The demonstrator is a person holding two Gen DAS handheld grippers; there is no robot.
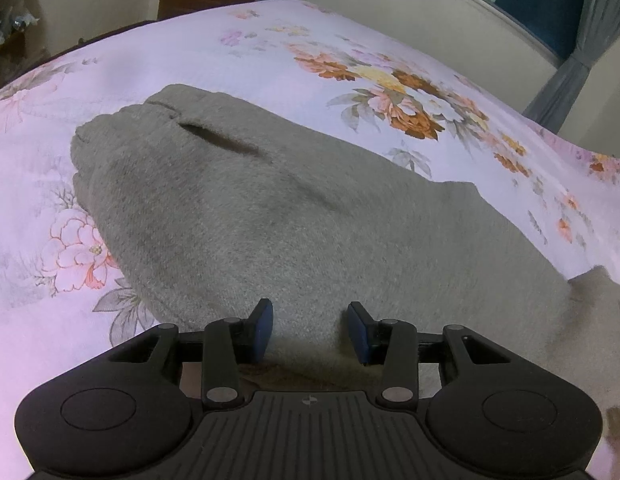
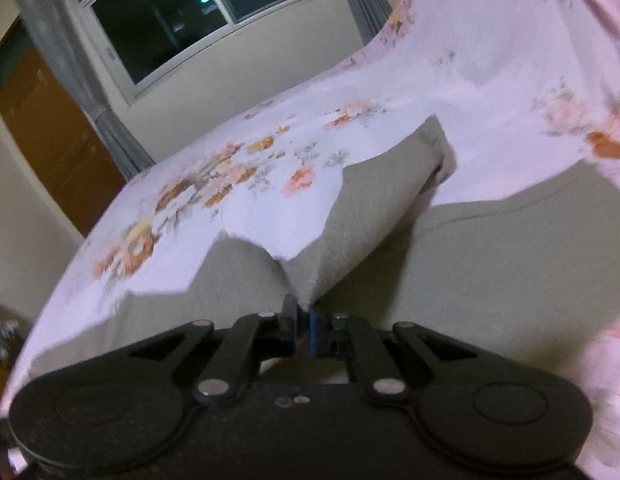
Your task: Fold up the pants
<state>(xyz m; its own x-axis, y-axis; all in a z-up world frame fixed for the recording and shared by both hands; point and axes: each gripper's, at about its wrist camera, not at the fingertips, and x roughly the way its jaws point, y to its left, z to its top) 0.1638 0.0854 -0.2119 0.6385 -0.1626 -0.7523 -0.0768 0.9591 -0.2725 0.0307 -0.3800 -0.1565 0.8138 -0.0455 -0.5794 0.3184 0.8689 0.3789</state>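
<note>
Two tongs at work on grey pants (image 1: 270, 216) spread on a flowery bed (image 1: 190, 52). Right tongs (image 2: 303, 322) pinched tight on a lifted fold, likely to carry it over. Left tongs (image 1: 310, 330) open, just above near cloth, gripping nothing, maybe ready to steady it.

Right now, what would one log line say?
grey pants on floral bedsheet | left hand-held gripper open | right hand-held gripper pinching pants fold
</note>
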